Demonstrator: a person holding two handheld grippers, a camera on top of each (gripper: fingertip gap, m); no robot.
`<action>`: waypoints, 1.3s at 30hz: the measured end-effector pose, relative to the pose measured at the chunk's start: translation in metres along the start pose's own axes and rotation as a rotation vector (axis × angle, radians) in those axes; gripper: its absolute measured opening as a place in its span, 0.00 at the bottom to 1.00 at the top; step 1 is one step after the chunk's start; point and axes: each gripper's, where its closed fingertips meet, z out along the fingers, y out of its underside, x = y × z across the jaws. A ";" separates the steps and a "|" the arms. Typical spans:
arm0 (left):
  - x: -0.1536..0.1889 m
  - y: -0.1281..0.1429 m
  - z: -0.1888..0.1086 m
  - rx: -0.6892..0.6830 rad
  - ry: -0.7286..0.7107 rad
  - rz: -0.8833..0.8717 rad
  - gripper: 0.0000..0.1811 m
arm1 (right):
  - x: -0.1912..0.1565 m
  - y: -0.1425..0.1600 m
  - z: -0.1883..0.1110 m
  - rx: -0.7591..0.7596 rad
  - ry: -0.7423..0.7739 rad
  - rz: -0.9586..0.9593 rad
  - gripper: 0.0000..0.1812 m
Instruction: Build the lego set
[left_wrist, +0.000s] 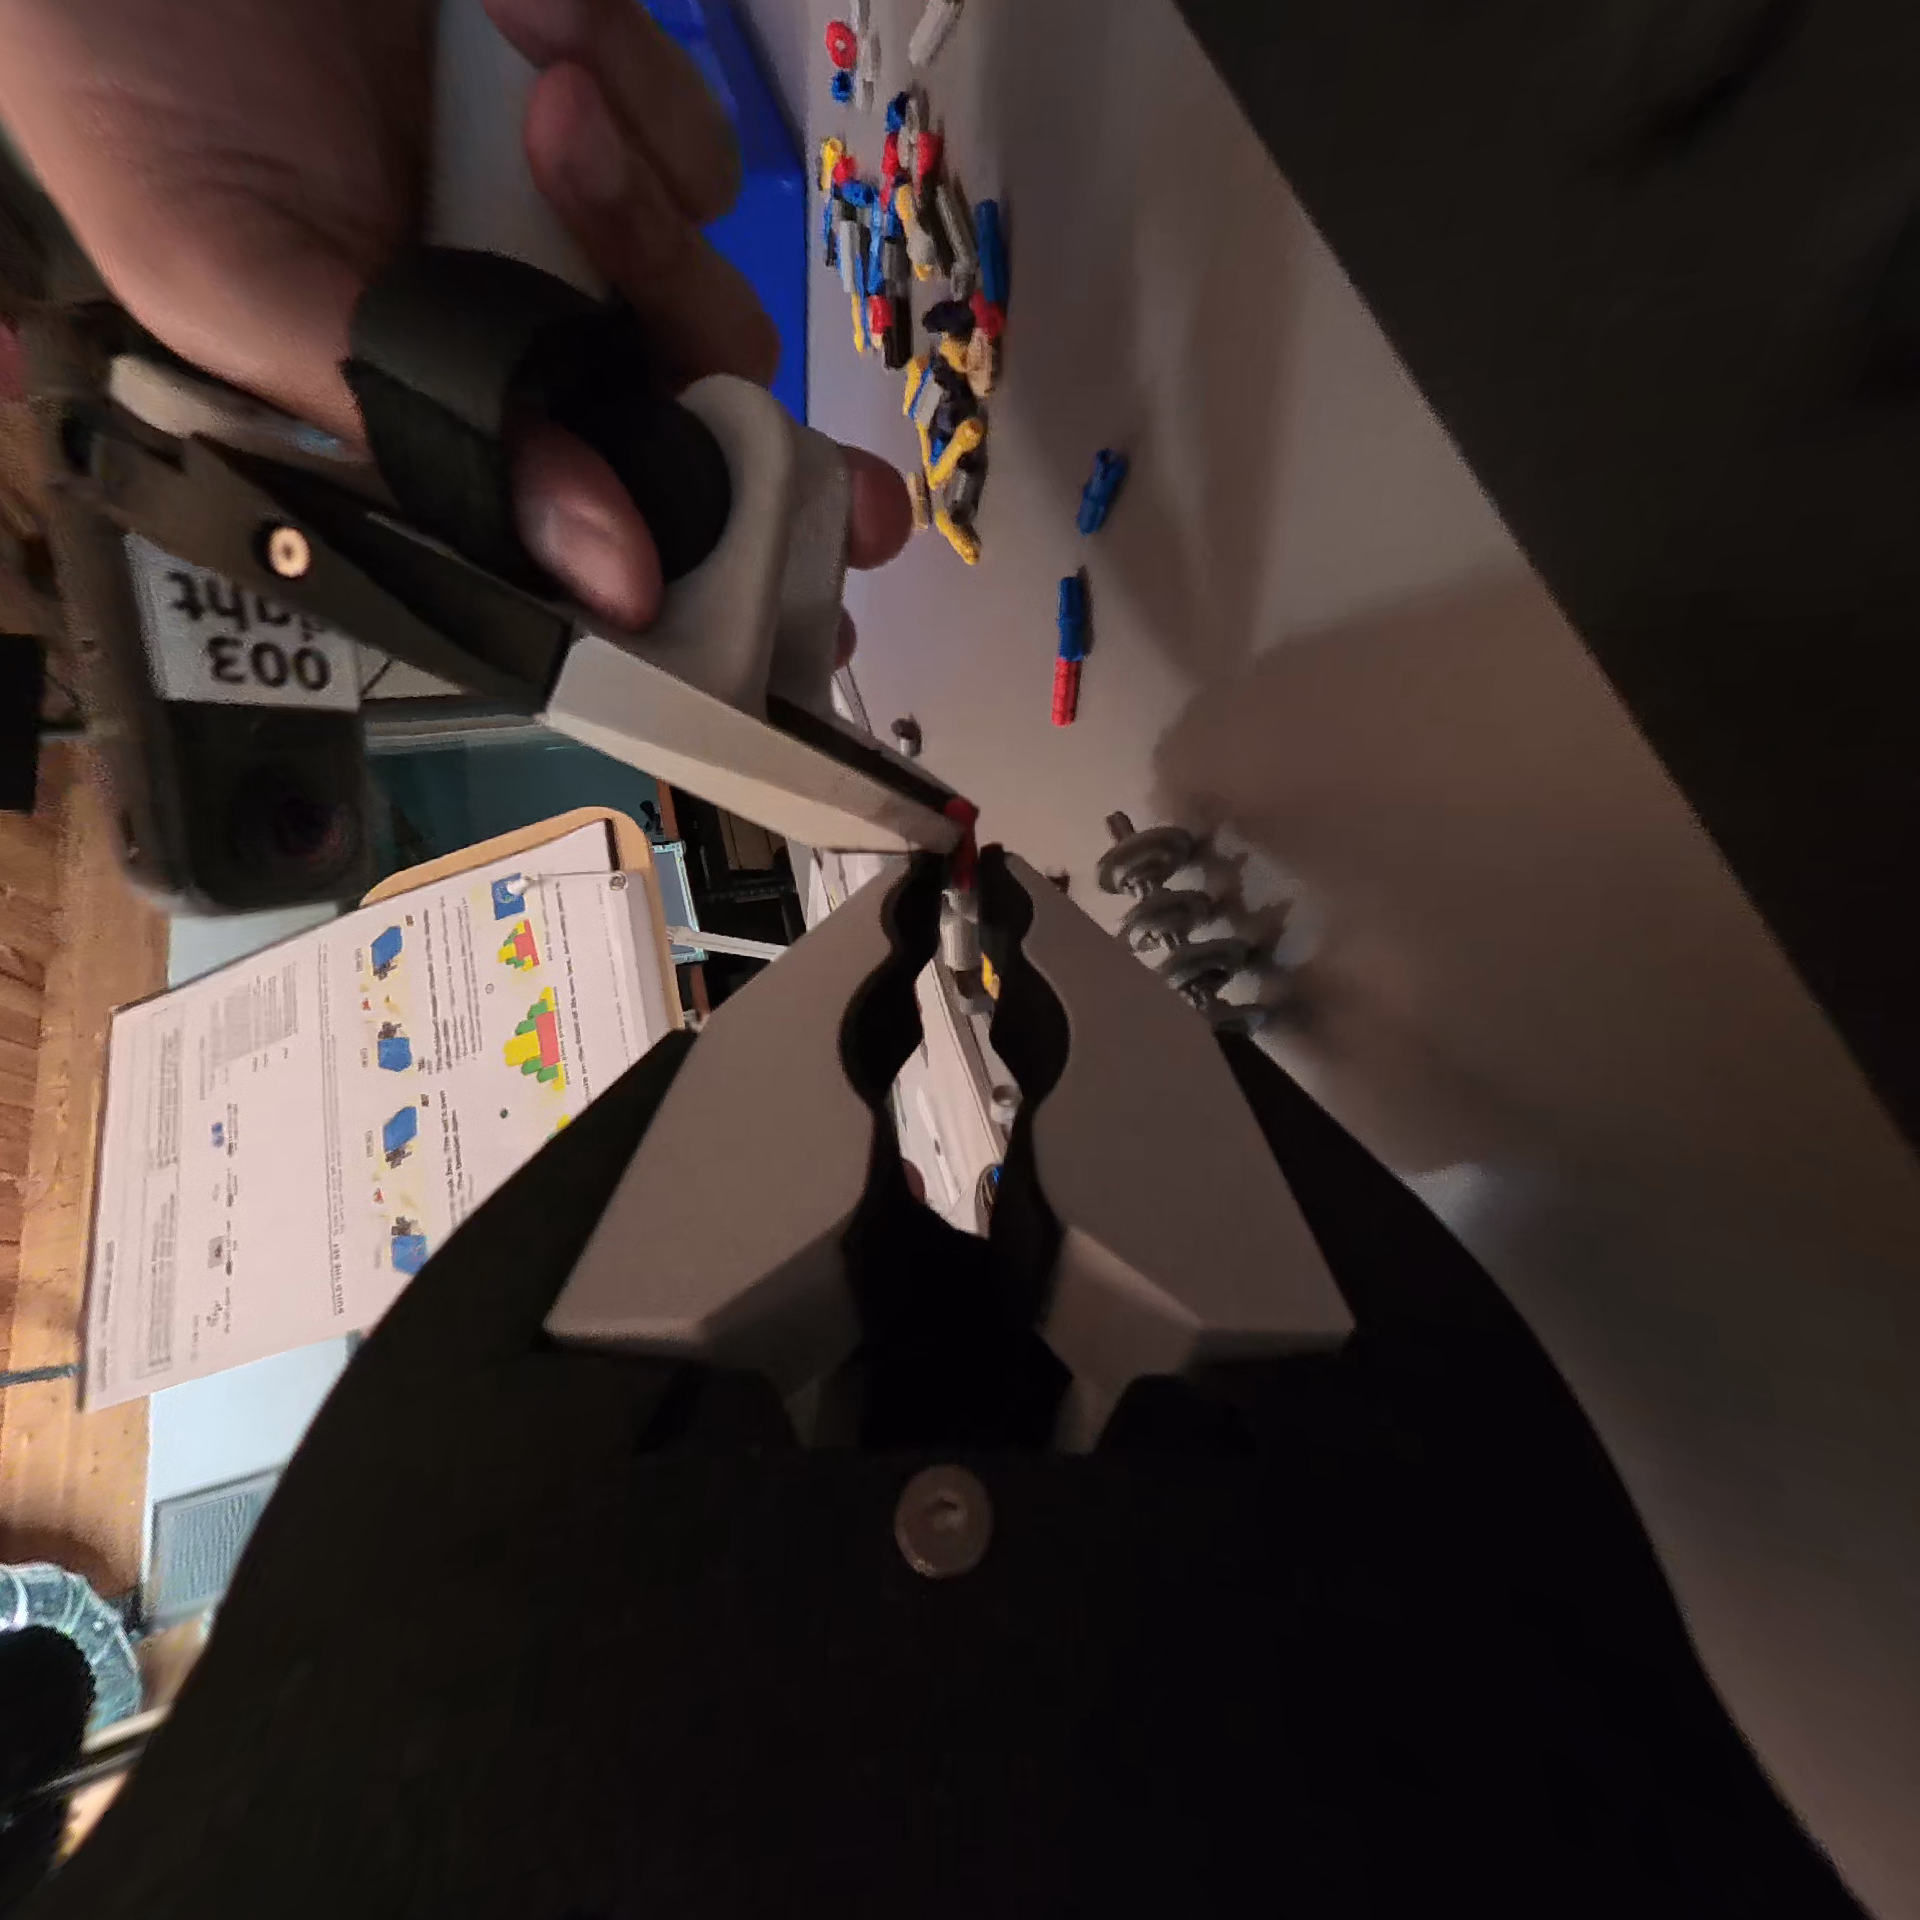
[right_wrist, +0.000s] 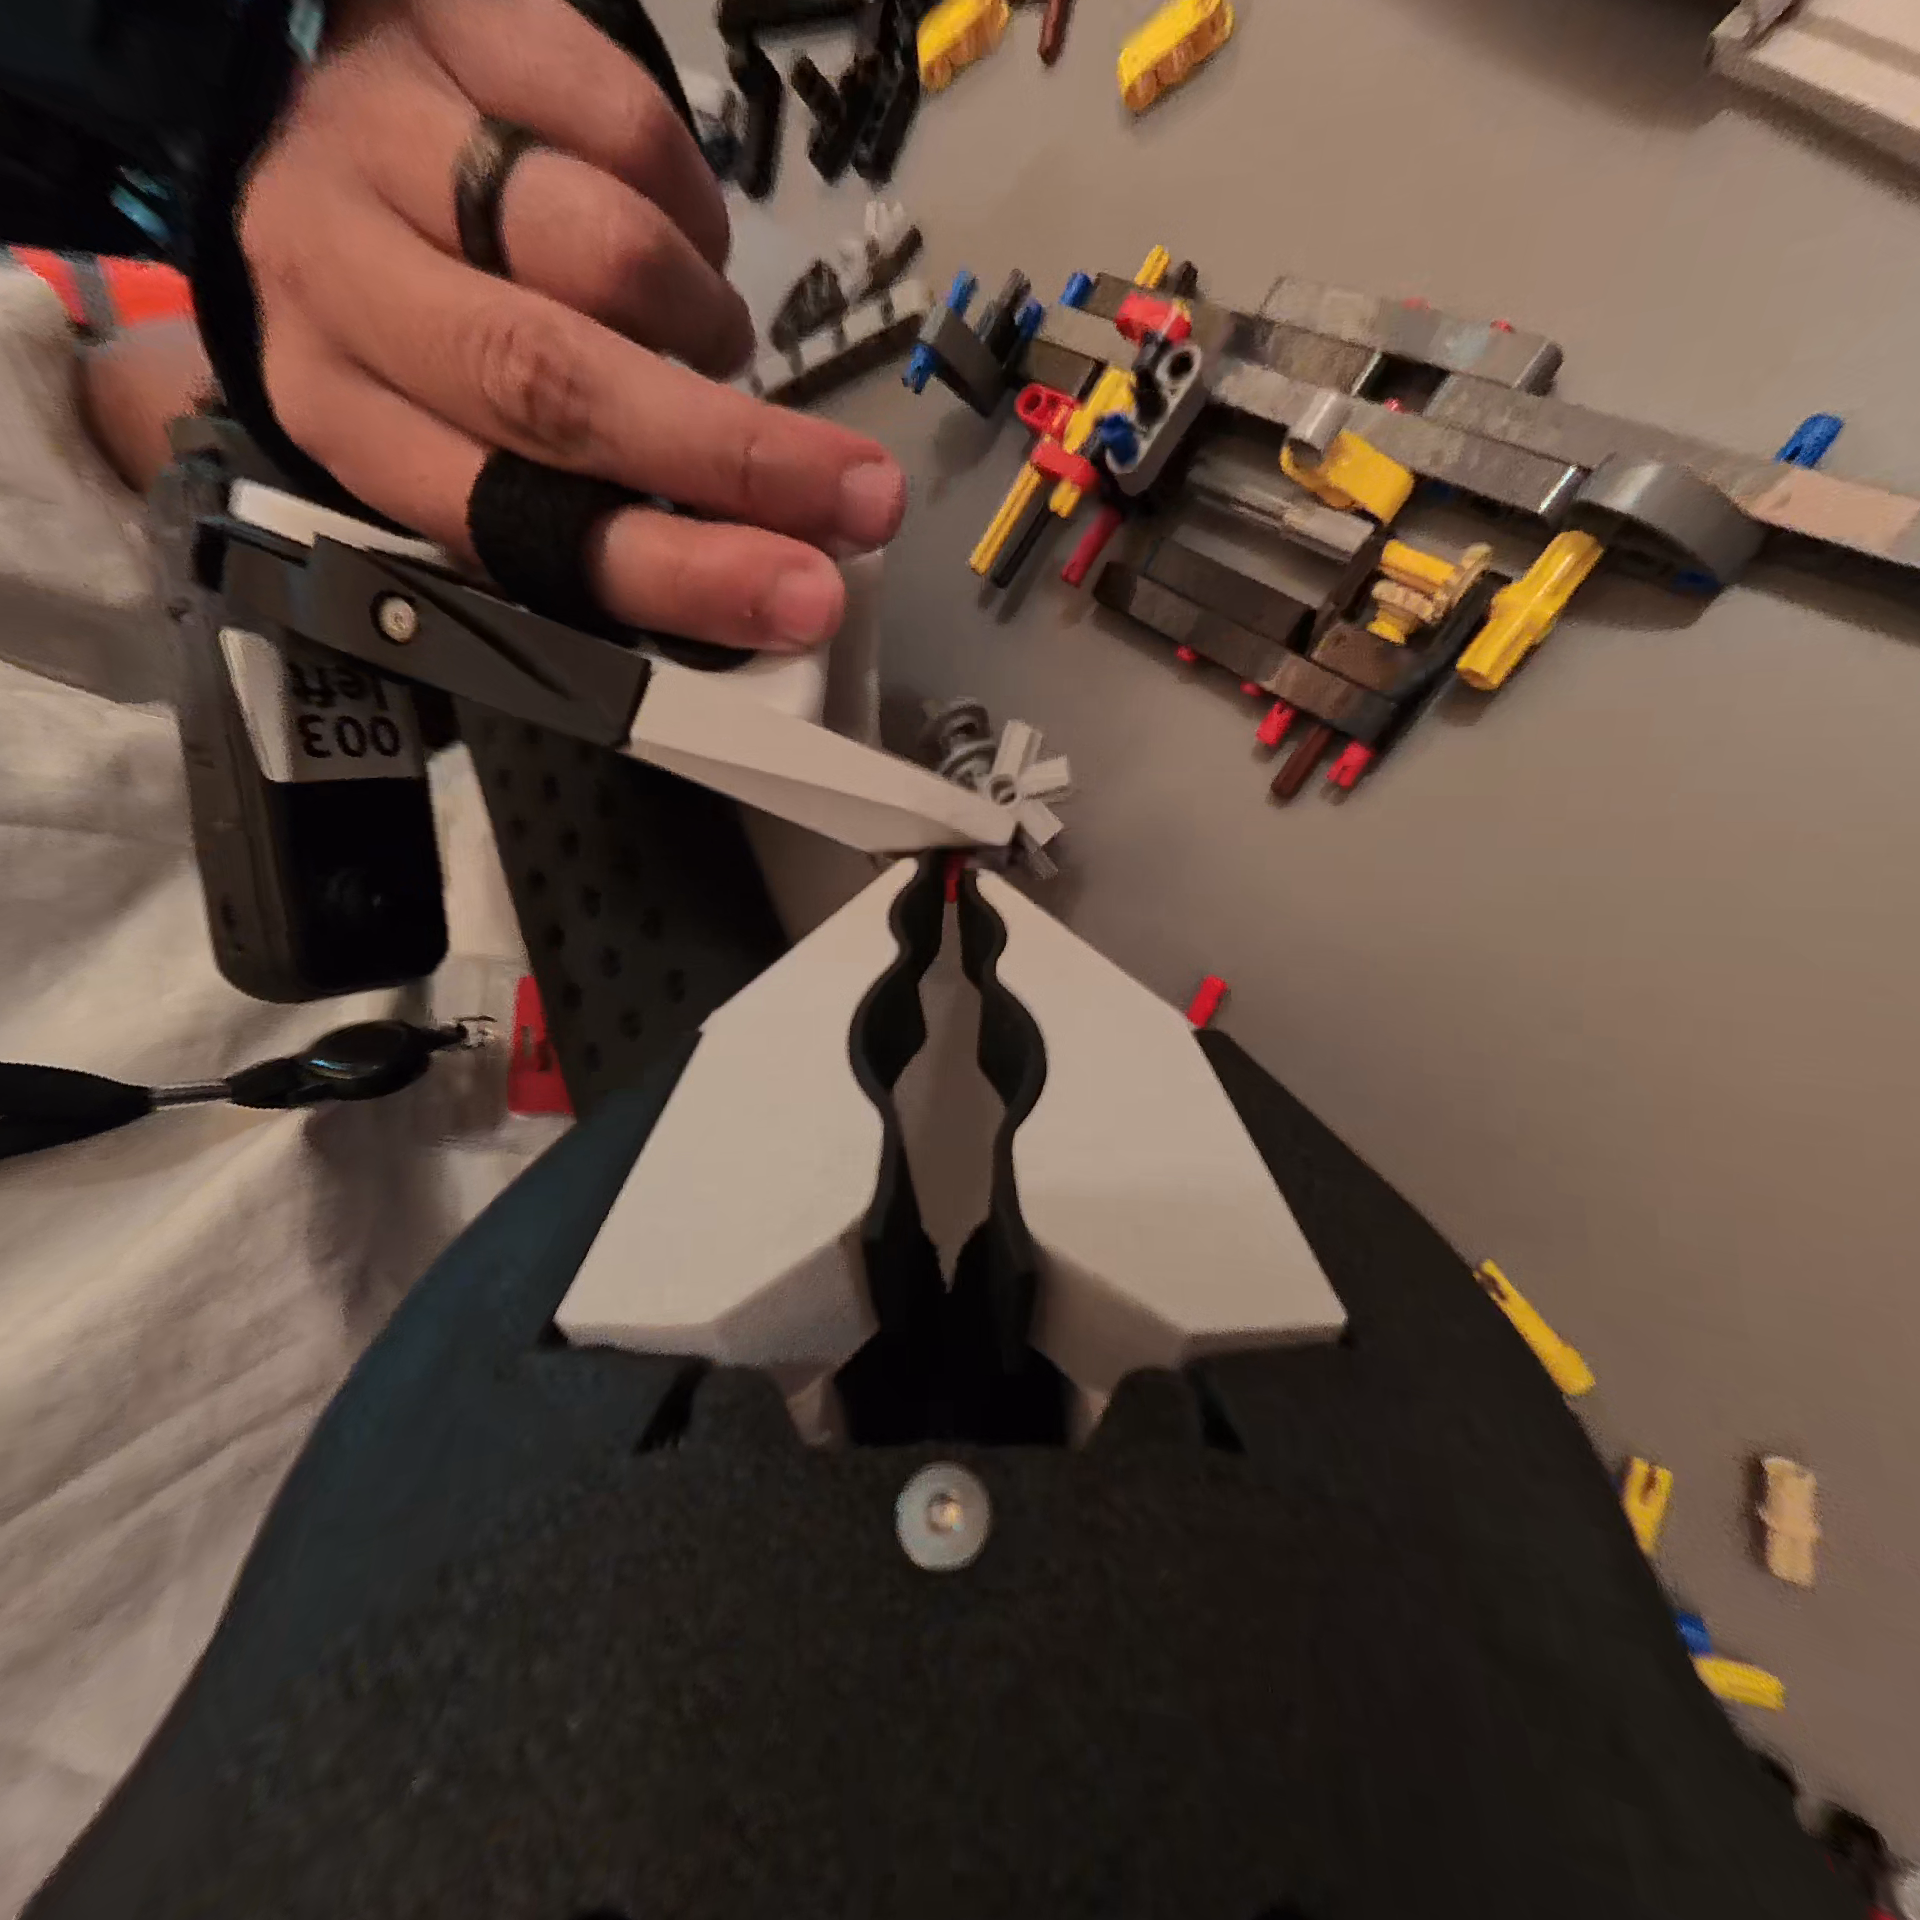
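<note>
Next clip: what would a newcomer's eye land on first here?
Two hand-held gripper tips meeting at centre: the left hand-held gripper and right hand-held gripper both pinch around a small red piece. Beyond them lies the half-built grey and yellow assembly on the table.

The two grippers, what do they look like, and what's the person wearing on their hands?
Both grippers, left and right, have textured black bodies with a silver centre screw, pale grey wedge fingers and wavy black pads. Each carries a dark camera block with a white label. Black straps loop over the fingers; the left hand wears a dark ring.
</note>
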 end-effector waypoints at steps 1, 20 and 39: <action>-0.001 0.001 0.000 -0.003 0.001 -0.021 0.03 | 0.000 -0.001 -0.001 0.013 -0.017 0.016 0.01; -0.004 -0.020 -0.001 0.072 0.041 -0.214 0.03 | -0.003 -0.011 -0.037 0.363 -0.007 -0.093 0.01; -0.012 -0.029 0.002 0.074 0.014 -0.232 0.03 | -0.010 -0.019 -0.014 0.477 -0.103 -0.030 0.01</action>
